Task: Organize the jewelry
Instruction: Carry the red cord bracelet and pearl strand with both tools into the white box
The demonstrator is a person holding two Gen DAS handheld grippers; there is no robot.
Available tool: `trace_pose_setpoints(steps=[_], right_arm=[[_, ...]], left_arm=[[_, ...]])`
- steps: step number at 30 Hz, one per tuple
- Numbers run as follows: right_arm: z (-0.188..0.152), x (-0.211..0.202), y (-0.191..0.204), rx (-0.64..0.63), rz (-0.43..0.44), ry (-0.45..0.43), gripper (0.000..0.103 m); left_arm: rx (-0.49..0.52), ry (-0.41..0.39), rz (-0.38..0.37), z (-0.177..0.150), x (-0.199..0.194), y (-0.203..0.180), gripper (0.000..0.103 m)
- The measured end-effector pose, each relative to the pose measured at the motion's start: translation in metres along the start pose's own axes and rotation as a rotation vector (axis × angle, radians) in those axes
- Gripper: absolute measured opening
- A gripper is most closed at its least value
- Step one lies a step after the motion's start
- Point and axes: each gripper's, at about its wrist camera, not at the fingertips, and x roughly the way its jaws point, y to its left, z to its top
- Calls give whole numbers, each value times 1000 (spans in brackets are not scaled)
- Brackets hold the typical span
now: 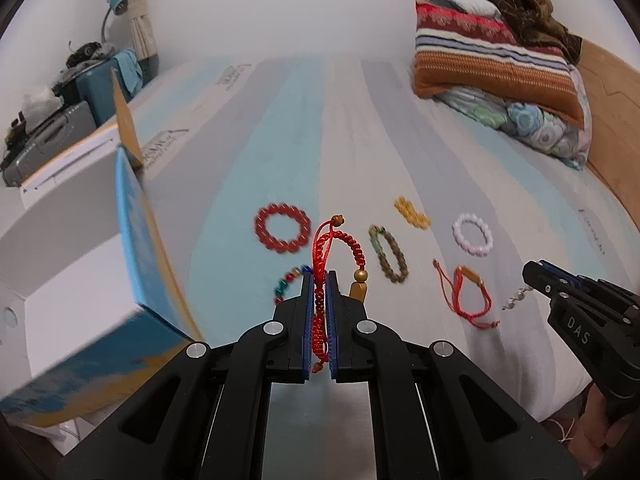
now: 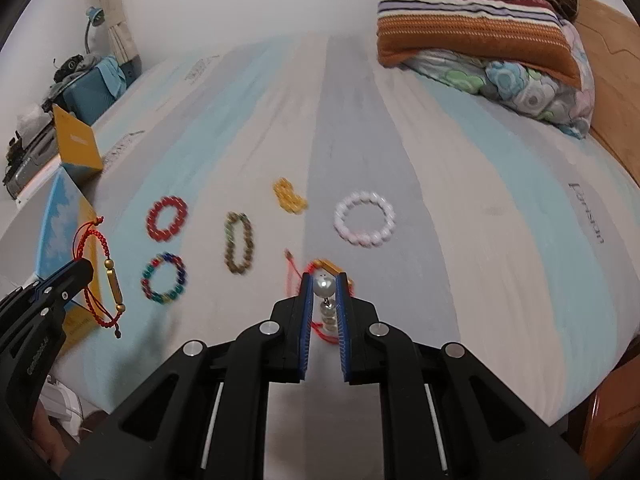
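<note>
Two pieces are lifted off the bed so far, and as far as can be judged none is sorted into the box yet, so the task looks early. The red cord bracelet (image 1: 320,280) with its gold bead and tube hangs from the left tool (image 1: 319,280), whose jaws are pressed together on the braid at the centre of the left view; its loop stands up above the tips and its tail runs down between them. The pearl strand (image 2: 325,300) sits between the right tool (image 2: 325,284) jaws at the centre of the right view, held with a narrow gap.

Six pieces lie on the striped bed (image 2: 460,240) beyond: a red bead ring (image 2: 167,217), a multicolour bead ring (image 2: 164,279), a brown-green bracelet (image 2: 239,248), an amber bracelet (image 2: 289,196), a pale pink bead ring (image 2: 365,219) and a second red cord bracelet (image 1: 464,292). The open blue and yellow box (image 1: 132,216) stands at the left of the left view.
</note>
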Motion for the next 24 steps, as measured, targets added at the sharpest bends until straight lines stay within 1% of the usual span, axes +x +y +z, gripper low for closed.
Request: trace_pose_setpoints(steps=[6, 11, 18, 24], right_arm=[[19, -11, 30, -35, 13, -30, 11], [32, -19, 62, -73, 33, -50, 11], [47, -31, 121, -148, 81, -80, 11], [52, -42, 174, -213, 142, -105, 11]], left_arm=[[-23, -30, 37, 19, -17, 24, 5], [-65, -53, 78, 31, -32, 55, 5], [-132, -77, 139, 39, -53, 108, 5], [-180, -78, 189, 37, -67, 154, 5]])
